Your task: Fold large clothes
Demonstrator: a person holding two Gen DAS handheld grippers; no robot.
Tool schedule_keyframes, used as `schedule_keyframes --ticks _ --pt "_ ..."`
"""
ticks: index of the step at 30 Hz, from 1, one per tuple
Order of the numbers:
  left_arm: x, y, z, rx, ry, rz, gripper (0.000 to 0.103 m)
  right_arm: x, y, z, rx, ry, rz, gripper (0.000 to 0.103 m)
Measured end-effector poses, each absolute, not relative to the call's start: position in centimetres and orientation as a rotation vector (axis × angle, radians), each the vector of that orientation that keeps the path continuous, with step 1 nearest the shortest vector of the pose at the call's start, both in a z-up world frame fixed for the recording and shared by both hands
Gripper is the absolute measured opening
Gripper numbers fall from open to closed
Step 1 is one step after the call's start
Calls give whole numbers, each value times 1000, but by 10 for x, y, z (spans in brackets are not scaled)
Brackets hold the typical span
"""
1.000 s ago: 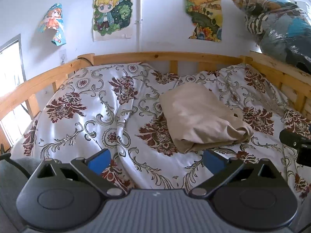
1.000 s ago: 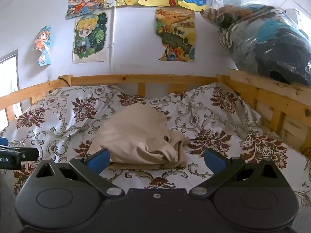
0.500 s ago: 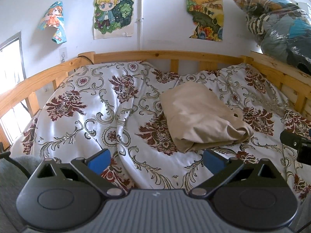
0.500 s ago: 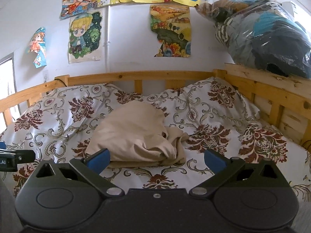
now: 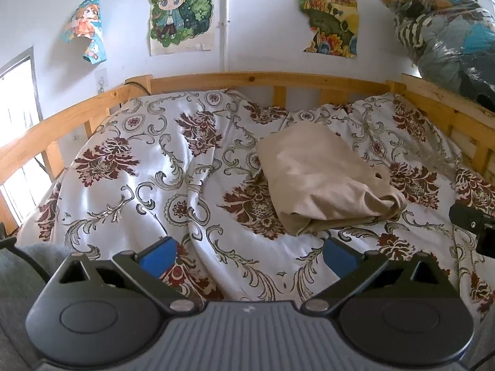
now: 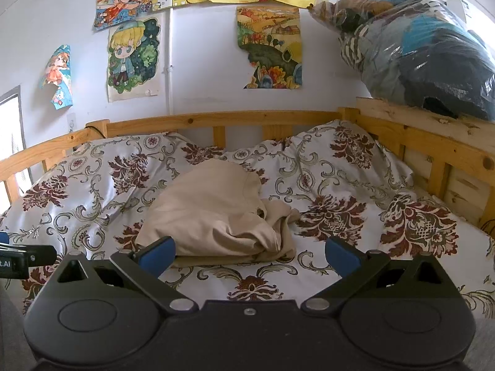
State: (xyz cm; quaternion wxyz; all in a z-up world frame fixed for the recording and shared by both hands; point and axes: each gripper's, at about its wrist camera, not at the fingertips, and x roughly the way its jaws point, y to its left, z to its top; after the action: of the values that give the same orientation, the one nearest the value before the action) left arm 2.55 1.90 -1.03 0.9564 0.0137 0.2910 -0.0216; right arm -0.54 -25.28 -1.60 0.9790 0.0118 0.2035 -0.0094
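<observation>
Both grippers idle: left gripper [image 5: 249,252] fingers spread wide, nothing between them; right gripper [image 6: 249,252] the same, empty

Beige garment [image 6: 221,213] is already a folded bundle on the floral duvet [image 5: 139,167]. In the right wrist view it sits just ahead of the fingers, its near-left corner right behind the left pad [image 6: 157,255], contact unclear. In the left wrist view it's ahead and off toward the right finger [image 5: 338,255], clearly apart

Judgement: fold looks mostly done, maybe final tidy or one more fold left

Risks from here:
- end of the bundle on the right-finger side is loose, bunched layers spilling out with a small opening showing. Grabbing only the top layer there would peel the fold open
- duvet is soft and wrinkled, with a ridge running ahead of the left gripper. Pinching low at the garment edge could catch bedding too and drag the whole bundle
- bundle lies skewed to both finger lines, so a straight-in grab lands on a corner and not an edge, giving a crooked fold
- right gripper's tip [image 5: 470,221] shows past the right finger in the left view; both going for the same end could collide
</observation>
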Motion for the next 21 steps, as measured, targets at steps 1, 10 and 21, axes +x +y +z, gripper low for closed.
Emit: schedule_keyframes --ticks 1,10,21 --pt "25 18 -10 32 589 -43 102 -5 -253 -16 23 412 -19 102" --pt "26 16 -12 47 597 -47 102 -3 -253 -18 31 428 -22 102" --pt "27 16 -13 48 602 -46 102 -2 -253 -18 32 433 -22 102"
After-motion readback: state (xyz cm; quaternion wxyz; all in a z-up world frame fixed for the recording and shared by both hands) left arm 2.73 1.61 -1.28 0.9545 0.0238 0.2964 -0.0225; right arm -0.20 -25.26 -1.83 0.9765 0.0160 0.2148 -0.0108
